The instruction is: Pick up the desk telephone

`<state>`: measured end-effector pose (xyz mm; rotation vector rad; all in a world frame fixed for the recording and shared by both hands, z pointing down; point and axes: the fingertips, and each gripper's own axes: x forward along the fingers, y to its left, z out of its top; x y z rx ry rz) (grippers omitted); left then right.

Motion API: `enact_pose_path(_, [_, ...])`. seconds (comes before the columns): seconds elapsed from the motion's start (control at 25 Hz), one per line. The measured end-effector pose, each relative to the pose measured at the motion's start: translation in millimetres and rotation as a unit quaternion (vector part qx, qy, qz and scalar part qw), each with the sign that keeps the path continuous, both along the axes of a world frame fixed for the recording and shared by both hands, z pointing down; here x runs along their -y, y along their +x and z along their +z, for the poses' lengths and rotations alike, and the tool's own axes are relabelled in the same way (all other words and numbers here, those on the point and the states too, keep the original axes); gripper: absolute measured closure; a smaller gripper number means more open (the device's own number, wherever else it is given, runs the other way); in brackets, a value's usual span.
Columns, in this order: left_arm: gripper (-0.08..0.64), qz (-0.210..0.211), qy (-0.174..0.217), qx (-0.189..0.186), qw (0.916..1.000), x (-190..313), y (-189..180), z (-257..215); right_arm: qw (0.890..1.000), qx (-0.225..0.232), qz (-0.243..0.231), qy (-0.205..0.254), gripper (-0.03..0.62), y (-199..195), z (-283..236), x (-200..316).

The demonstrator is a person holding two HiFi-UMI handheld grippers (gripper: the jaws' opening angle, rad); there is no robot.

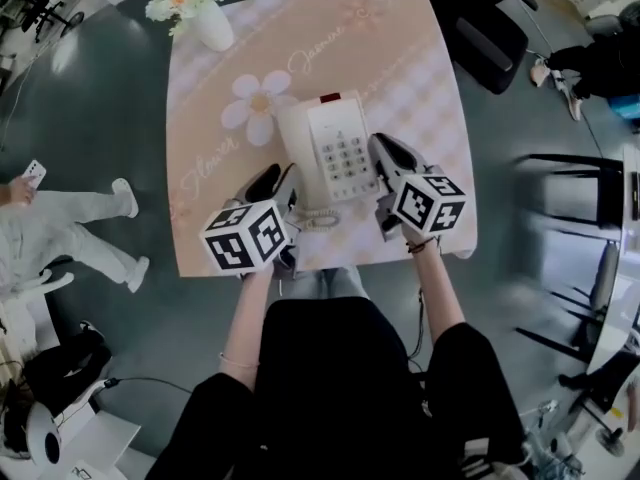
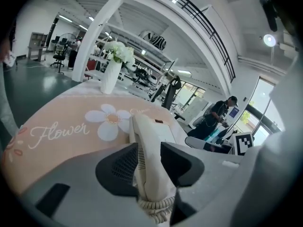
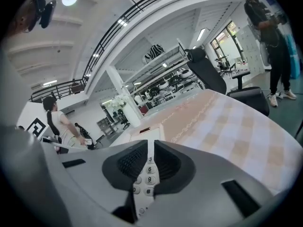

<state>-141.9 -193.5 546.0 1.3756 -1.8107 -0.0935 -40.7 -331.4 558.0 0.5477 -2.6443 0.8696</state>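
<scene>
The cream plastic desk telephone [image 1: 335, 148] sits flat near the middle of the counter [image 1: 400, 58], on its pale pink checked cloth with the daisy print, and I'm on both sides of it. My left hand-held gripper [image 2: 149, 162] has its jaws apart and straddling the near end of the long cream handset [image 2: 147, 141], which lies in its cradle on the phone's left. I can't swear the pads are pressing yet. My right hand-held gripper [image 3: 150, 162] is all but closed, only a thin slit between the jaws, nothing in it. The grey number keypad [image 3: 143, 181] shows through that slit, so I'm right by the phone's right edge. Here's the worry: if I clamp the handset and lift, I reckon it comes out of the cradle alone, the base stays down, and the coiled cream cord [image 1: 318, 218] drags it across the cloth. A closed right gripper can only push, not hold, so the base could skid or tip. The white vase of flowers [image 1: 205, 18] stands well apart at the far corner.
</scene>
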Motion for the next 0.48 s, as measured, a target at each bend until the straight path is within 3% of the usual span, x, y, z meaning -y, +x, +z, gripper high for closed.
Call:
enact_pose_path(0.16, [0.337, -0.01, -0.012, -0.009, 0.9998, 11, -7, 13, 1.0, -0.007, 0.008, -0.022, 0.51, -9, 16, 9])
enact_pose_path(0.36, [0.251, -0.001, -0.004, -0.061, 0.9981, 23, -1, 24, 0.997, -0.001, 0.013, -0.072, 0.392, -22, 24, 16])
enact_pose_path(0.48, [0.221, 0.011, -0.013, -0.077, 0.9969, 29, 2, 34, 0.995, 0.0, 0.012, -0.1, 0.371, -29, 30, 18])
